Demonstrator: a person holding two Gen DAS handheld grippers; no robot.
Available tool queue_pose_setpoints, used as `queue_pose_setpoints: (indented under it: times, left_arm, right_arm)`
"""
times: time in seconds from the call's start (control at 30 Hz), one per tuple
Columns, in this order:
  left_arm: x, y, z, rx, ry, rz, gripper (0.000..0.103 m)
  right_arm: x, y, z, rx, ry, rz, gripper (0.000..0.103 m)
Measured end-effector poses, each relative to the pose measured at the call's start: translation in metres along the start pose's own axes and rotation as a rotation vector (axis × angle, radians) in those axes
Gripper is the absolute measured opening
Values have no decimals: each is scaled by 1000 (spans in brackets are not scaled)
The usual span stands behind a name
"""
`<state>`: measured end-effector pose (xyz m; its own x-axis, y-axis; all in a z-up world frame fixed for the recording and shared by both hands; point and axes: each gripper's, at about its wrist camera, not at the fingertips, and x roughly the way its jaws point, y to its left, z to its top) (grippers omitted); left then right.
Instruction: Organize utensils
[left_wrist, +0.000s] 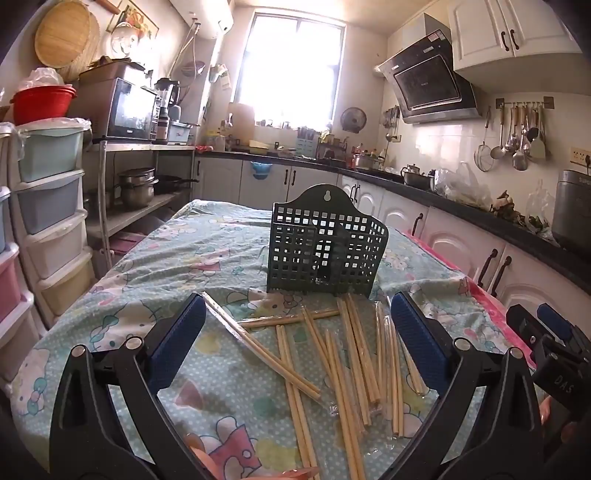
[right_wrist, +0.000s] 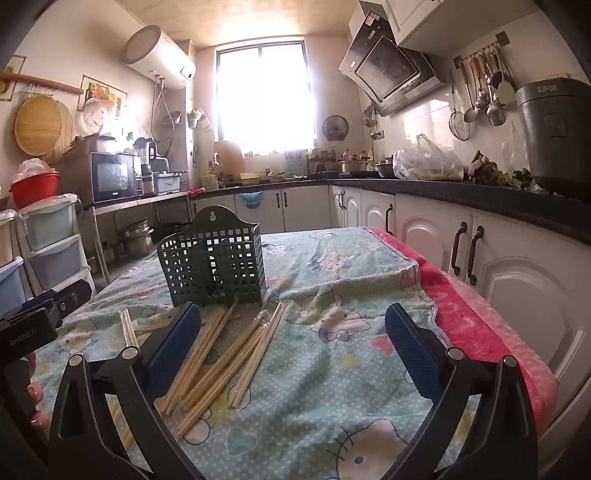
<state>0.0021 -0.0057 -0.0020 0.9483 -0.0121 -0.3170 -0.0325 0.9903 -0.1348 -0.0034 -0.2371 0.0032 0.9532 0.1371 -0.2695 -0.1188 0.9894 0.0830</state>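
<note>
Both grippers, left (left_wrist: 298, 325) and right (right_wrist: 292, 338), hover spread wide, tilted down over chopsticks (left_wrist: 354, 354).

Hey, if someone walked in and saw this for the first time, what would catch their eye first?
Probably the loose heap of chopsticks scattered on the cartoon-print cloth covering the table, some of them in clear wrappers. Just behind them stands a dark green slotted holder, upright and empty as far as can be seen. The left gripper and right gripper both hang open above the table, holding nothing, and the bright window glares at the far end.
</note>
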Motion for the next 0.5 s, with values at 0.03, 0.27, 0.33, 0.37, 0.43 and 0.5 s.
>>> queue_pose_setpoints:
  times: [0.03, 0.27, 0.33, 0.37, 0.43, 0.5]
  left_arm:
    - [0, 1, 0, -2, 0, 0, 92]
    - [3, -3, -3, -1, 3, -8, 93]
    - [3, -2, -3, -2, 1, -9, 93]
    - [0, 2, -3, -2, 1, -16, 93]
    - [0, 2, -3, -4, 2, -16, 93]
    - [0, 2, -3, -3, 0, -15, 92]
  right_arm:
    - [1, -1, -1, -2, 0, -2, 97]
    - [5, 4, -5, -14, -3, -7, 97]
    - [5, 3, -4, -14, -3, -8, 97]
    - [5, 3, -4, -14, -3, -5, 97]
    - [5, 4, -4, -14, -3, -8, 97]
    - [4, 4, -5, -15, -5, -9, 97]
